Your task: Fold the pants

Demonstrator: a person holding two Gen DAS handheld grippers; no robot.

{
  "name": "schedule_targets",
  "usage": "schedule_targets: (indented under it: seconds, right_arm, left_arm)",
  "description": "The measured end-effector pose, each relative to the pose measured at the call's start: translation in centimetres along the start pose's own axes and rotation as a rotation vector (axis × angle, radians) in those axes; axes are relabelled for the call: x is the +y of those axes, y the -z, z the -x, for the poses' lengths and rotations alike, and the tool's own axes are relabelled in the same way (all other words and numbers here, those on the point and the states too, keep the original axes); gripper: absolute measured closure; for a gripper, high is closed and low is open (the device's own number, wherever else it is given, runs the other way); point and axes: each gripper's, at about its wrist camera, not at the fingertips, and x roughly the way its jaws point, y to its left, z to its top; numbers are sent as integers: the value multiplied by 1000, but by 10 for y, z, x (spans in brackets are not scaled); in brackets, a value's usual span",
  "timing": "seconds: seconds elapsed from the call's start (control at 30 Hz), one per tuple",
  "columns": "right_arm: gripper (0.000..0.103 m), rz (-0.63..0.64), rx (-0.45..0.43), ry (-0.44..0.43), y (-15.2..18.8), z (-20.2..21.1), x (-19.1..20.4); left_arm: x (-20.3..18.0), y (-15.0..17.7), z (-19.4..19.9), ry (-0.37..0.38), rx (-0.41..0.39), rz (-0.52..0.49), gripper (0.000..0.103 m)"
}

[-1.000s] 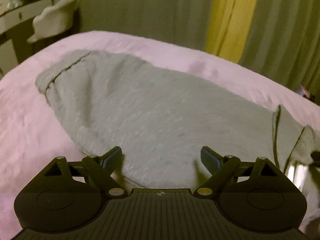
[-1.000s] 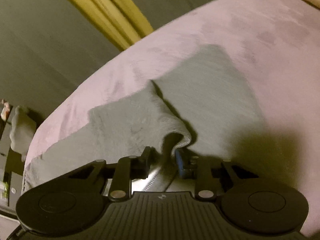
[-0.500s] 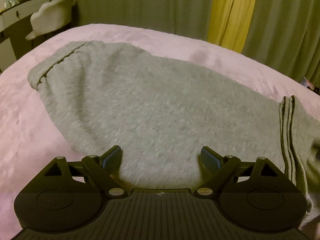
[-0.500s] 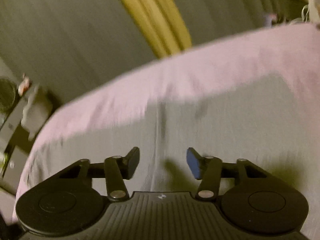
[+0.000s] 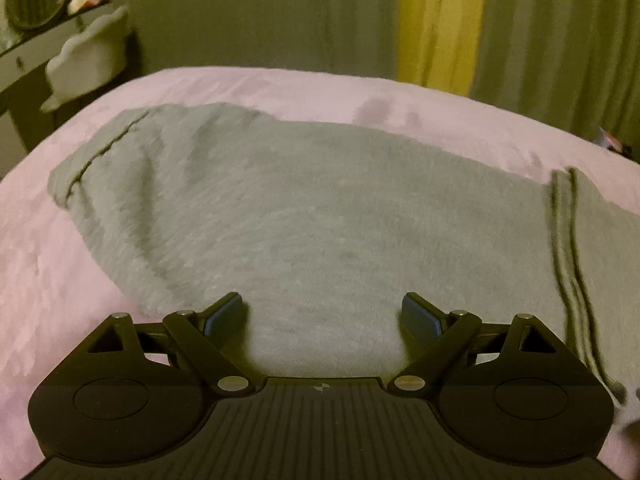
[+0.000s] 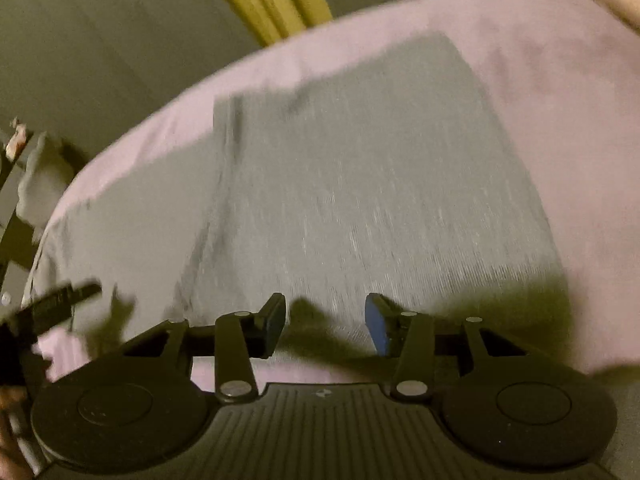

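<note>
Since a second ago my right gripper (image 6: 325, 322) has let go of the raised fold of the grey pants (image 5: 320, 216) it was pinching; its jaws have just been opening, now stand about half apart with nothing between them, and the cloth that stood up in a ridge now lies flat. The view from that hand is blurred as it slides across the fabric. My left gripper (image 5: 323, 314) has barely shifted: its jaws are spread wide, empty, hovering over the near edge of the pants.

The pants lie spread across the pink bedcover (image 5: 280, 84), waistband (image 5: 100, 152) at the far left, and a doubled layer with stacked edges (image 5: 568, 248) on the right, so I judge one fold is down.

My worry is the next grab. The bedcover is soft and plush, so if I come in too deep I could pinch it along with the pants. Catching only the top layer at those stacked edges would peel the fold open, and dragging a gripper over the cloth could rumple it.
</note>
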Motion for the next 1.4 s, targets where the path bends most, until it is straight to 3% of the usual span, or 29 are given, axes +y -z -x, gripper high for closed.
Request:
schedule_targets:
  seconds: [0.17, 0.2, 0.33, 0.37, 0.5, 0.63, 0.8, 0.87, 1.0, 1.07, 1.13, 1.27, 1.33, 1.4]
  right_arm:
    - [47, -9, 13, -70, -2, 11, -13]
    - [45, -3, -4, -61, -4, 14, -13]
    - [18, 50, -125, 58, -15, 28, -18]
    - [15, 46, -148, 72, -18, 31, -22]
    - [14, -56, -174, 1, -18, 33, -45]
    - [14, -125, -168, -26, -20, 30, -60]
    - [14, -96, -173, -24, -15, 29, -60]
    - [13, -108, -171, -27, -15, 28, -62]
    - [13, -127, -163, -28, -18, 28, -60]
    - [13, -122, -164, -24, -17, 29, -58]
    - [13, -115, -163, -20, -17, 29, -57]
    - [13, -107, -154, -6, -18, 26, -55]
    - [13, -99, -150, 2, -18, 25, -53]
    - [13, -92, -150, 8, -18, 24, -52]
  left_arm:
    - [-35, 6, 22, 69, -47, -131, 7]
    - [-45, 6, 24, 83, -51, -165, 7]
    - [-85, 5, 25, 193, -17, -253, 6]
    - [-93, 4, 22, 222, 1, -257, 6]
    - [-121, 2, 3, 344, 96, -236, 6]
    - [-131, 3, -22, 397, 211, -194, 6]
    - [-127, -1, -39, 424, 235, -126, 8]
    - [-127, -3, -40, 421, 239, -111, 12]
    - [-129, -6, -42, 381, 235, -140, 30]
    - [-129, -7, -39, 383, 227, -131, 46]
    - [-129, -8, -36, 431, 239, -117, 76]
    - [-137, -6, -37, 414, 238, -136, 76]
    - [-137, -5, -39, 403, 232, -130, 68]
    - [-139, -4, -39, 405, 228, -130, 68]
